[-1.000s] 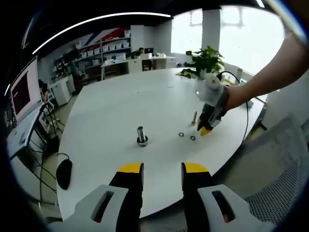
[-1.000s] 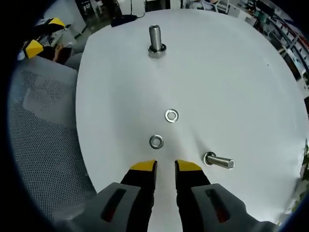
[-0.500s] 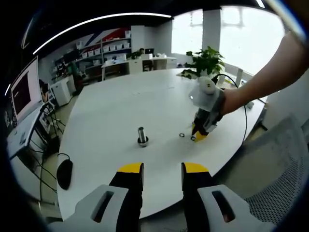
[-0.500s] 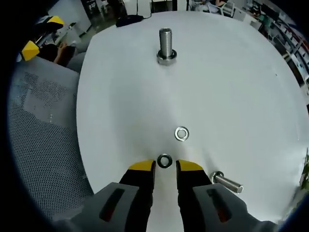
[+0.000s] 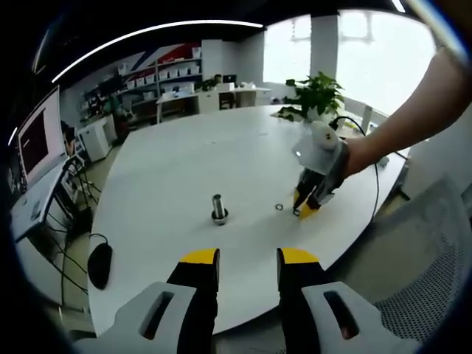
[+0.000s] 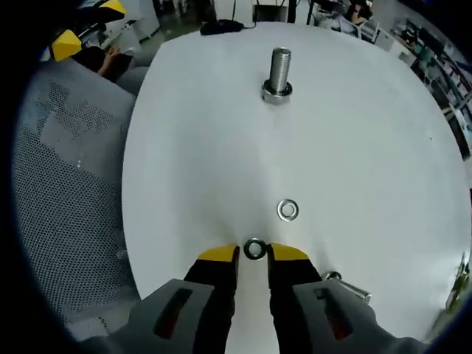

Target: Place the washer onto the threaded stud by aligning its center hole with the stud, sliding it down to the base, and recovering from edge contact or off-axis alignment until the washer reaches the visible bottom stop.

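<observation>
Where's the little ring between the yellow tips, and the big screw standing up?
washer (image 6: 254,248): right gripper view, on its metal rim.
threaded stud (image 6: 279,66): right gripper view, on its upright threaded shaft.

Over the last 1 s the right gripper (image 6: 253,255) has come down from a position short of the near washer (image 6: 254,248) to one with that washer between its yellow jaw tips; whether the jaws grip it cannot be told; the jaw gap looks unchanged. In the left gripper view the right gripper (image 5: 305,207) has shifted from beside the lying bolt toward the 2 washers, tips now at the table (image 5: 184,169).
</observation>
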A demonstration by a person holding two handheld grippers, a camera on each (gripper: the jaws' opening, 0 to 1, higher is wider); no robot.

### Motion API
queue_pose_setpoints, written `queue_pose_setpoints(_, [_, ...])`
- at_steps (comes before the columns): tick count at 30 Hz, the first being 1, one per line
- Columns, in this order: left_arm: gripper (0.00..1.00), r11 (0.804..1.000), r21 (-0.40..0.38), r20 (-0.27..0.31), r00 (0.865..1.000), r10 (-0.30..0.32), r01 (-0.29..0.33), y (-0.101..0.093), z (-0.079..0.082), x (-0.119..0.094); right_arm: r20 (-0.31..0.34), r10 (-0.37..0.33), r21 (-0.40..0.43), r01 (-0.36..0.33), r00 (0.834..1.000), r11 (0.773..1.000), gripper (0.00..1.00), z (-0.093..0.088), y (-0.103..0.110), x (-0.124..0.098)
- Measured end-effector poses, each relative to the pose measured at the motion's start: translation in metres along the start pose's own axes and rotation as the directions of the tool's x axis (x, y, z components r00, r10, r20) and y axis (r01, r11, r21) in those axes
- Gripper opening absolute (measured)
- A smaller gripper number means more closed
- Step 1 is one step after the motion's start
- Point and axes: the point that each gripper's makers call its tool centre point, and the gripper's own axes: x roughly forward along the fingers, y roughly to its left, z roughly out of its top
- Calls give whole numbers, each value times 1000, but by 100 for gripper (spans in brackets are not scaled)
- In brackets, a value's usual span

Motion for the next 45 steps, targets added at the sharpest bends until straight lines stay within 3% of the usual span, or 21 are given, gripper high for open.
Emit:
queue_pose_setpoints(4, [29, 1000, 0, -2, 1000, 0, 0, 0, 0, 0, -25, 4, -23, -5, 1000, 1000, 16, 1, 0, 1])
queue_pose_setpoints(8, [29, 1000, 1, -5, 1000, -1, 1, 0, -1, 1, -102, -2, -62, -4, 995, 998, 16, 1, 0, 2])
queue_pose_setpoints(15, [29, 1000, 1, -5, 1000, 1, -1, 1, -1, 0, -172, -7, -52, -2, 985, 999, 15, 2, -1, 3])
queue_pose_setpoints(24, [29, 1000, 2, -8, 1000, 1, -1, 1, -1, 1, -260, -80, -114, 52, 962, 992, 15, 1, 2, 3])
queue_pose_setpoints(26, [29, 1000, 1, -8, 1000, 2, -2, 1, -1, 1, -240, -85, -159, 48, 967, 986, 14, 1, 1, 3])
queue_pose_setpoints(28, [29, 1000, 1, -9, 1000, 2, -2, 1, -1, 1, -178, -73, -32, 68, 981, 997, 14, 1, 0, 2])
queue_pose_setpoints(32, [29, 1000, 1, -7, 1000, 5, -5, 1, -1, 1, -101, -77, 41, 81, 992, 996, 14, -1, -2, 1])
queue_pose_setpoints(42, [29, 1000, 1, -11, 1000, 2, -2, 0, -2, 1, -93, -67, 147, 80, 993, 986, 14, -13, 3, -5])
queue_pose_setpoints(45, [29, 1000, 1, -11, 1000, 1, -1, 0, -2, 1, -55, -77, 201, 86, 996, 976, 14, -15, 1, -10])
